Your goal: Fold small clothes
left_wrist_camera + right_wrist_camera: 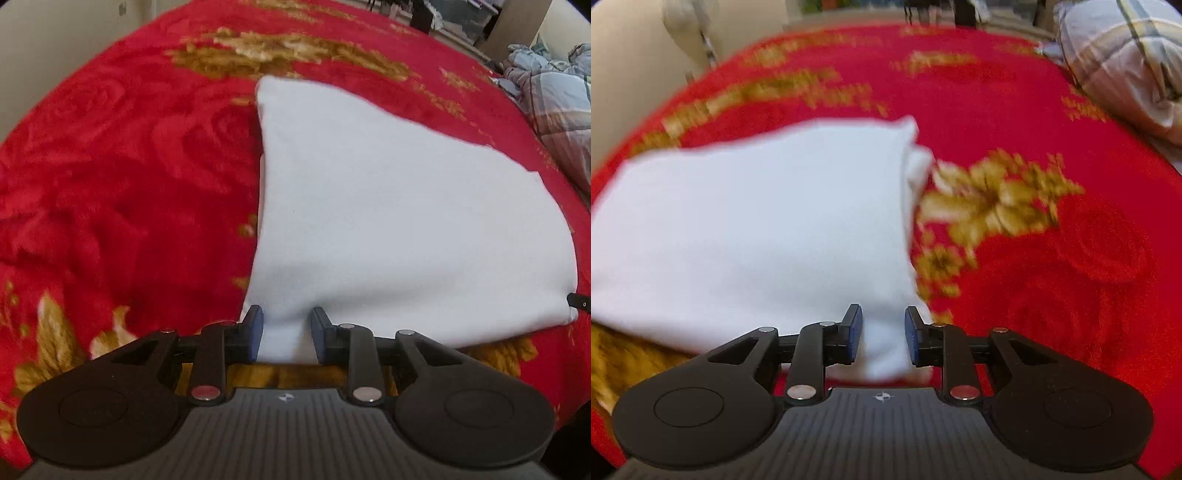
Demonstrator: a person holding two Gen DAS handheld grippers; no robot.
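A white garment (pixel 388 206) lies folded on a red blanket with gold flowers (pixel 122 192). My left gripper (pixel 287 334) is shut on the garment's near left corner, cloth pinched between its blue pads. In the right wrist view the same white garment (pixel 757 229) fills the left half. My right gripper (pixel 882 338) is shut on its near right corner, with cloth bunched between the pads. The near edge is lifted a little off the blanket (pixel 1052 295). The right wrist view is blurred by motion.
A grey-blue plaid quilt (pixel 554 92) is heaped at the bed's far right edge, also showing in the right wrist view (pixel 1126 62). A pale wall (pixel 55 48) runs along the left. Furniture and clutter stand beyond the bed's far end.
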